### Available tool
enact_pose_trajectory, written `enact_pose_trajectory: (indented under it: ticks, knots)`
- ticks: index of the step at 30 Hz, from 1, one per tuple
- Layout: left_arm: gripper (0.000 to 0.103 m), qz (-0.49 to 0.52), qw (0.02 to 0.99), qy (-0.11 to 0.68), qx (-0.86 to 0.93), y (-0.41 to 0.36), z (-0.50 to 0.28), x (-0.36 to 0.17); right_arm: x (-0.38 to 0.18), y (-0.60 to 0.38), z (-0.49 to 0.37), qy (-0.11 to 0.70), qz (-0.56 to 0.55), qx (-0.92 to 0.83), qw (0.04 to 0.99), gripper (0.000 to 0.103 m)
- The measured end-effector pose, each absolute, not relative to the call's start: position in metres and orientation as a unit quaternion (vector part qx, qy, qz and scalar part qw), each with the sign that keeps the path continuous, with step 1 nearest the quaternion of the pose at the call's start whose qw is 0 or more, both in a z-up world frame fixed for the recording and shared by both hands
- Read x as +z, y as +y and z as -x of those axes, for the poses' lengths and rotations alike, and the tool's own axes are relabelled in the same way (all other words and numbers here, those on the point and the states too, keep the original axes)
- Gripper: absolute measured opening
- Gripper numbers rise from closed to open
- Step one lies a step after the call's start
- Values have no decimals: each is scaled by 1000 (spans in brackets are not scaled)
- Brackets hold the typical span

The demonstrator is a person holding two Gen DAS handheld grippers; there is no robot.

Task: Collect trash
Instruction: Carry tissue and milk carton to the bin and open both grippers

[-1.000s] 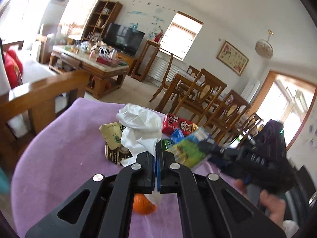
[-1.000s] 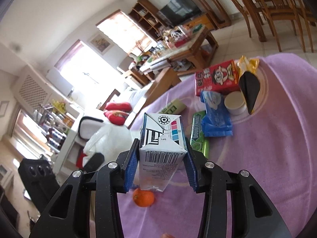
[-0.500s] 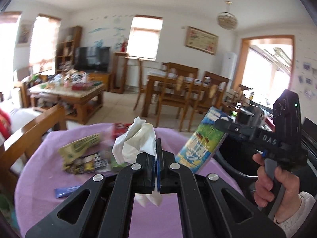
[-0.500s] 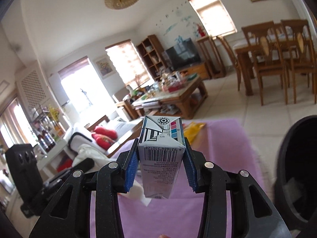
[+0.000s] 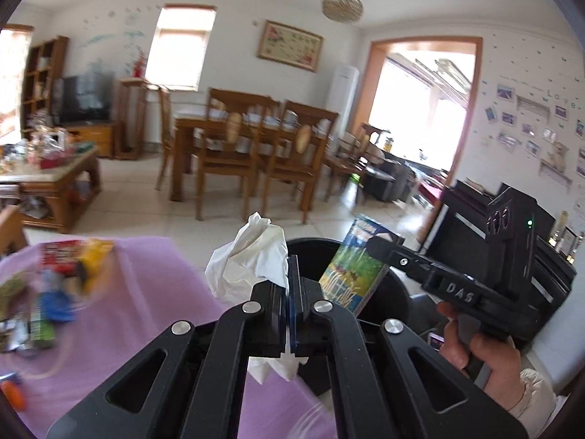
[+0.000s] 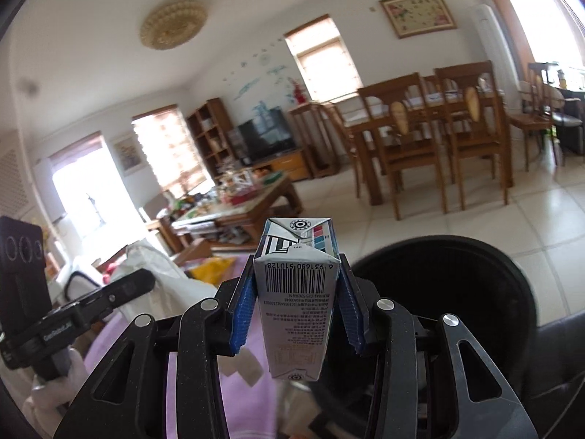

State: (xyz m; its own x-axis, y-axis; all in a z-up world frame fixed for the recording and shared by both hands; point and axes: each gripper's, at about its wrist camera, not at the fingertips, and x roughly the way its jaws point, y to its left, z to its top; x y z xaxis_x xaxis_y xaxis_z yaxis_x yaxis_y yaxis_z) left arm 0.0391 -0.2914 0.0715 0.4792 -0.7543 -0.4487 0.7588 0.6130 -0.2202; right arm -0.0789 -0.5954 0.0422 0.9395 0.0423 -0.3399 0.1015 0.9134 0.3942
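Observation:
My left gripper (image 5: 291, 285) is shut on a crumpled white tissue (image 5: 252, 256), held at the near rim of a black trash bin (image 5: 395, 292). My right gripper (image 6: 297, 294) is shut on a small drink carton (image 6: 297, 300) with a barcode. In the left wrist view that carton (image 5: 356, 269) shows its green printed side and hangs over the bin, held by the right gripper (image 5: 376, 252). The bin's dark opening (image 6: 457, 292) lies just right of the carton in the right wrist view. The left gripper (image 6: 139, 280) with the tissue (image 6: 161, 274) shows at the left.
The purple-covered table (image 5: 128, 292) still carries blurred wrappers and packets (image 5: 62, 274) at its left, and an orange thing (image 5: 12, 395) near the edge. A wooden dining table with chairs (image 5: 252, 150) and a coffee table (image 5: 51, 179) stand beyond on the tiled floor.
Both grippers have swung right from over the table's litter to the black bin, each keeping its load. The carton now hangs over the bin's opening.

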Motion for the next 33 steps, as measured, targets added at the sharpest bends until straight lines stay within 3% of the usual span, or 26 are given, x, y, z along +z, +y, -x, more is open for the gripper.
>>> enact_pose_trajectory:
  ticks: [11, 21, 23, 24, 25, 27, 28, 29, 33]
  knots:
    - [1, -22, 819, 335, -465, -398, -75, 11, -36, -683, 73, 230, -191, -123, 946, 42]
    - [6, -45, 811, 380, -443, -401, -80, -14, -61, -665, 41, 260, -197, -122, 937, 43]
    - [6, -46, 813, 384, -435, -392, -79, -11, -61, -662, 40, 264, -202, -117, 936, 55]
    - [6, -49, 815, 384, -431, -389, -78, -9, -60, -658, 42, 262, -203, -118, 936, 75]
    - [9, -54, 816, 383, -429, -382, -75, -6, -56, -649, 49, 258, -202, -117, 938, 84]
    - [34, -61, 820, 379, -424, -377, -67, -3, -51, -641, 51, 254, -195, -118, 940, 84]
    - [70, -63, 827, 371, -417, -367, -62, 1, -47, -636, 51, 253, -191, -119, 941, 84]
    - [99, -62, 834, 362, -412, -363, -58, 5, -45, -631, 52, 250, -189, -118, 942, 84]
    - [98, -103, 846, 330, -407, -346, -45, 16, -25, -605, 64, 231, -179, -134, 947, 84]
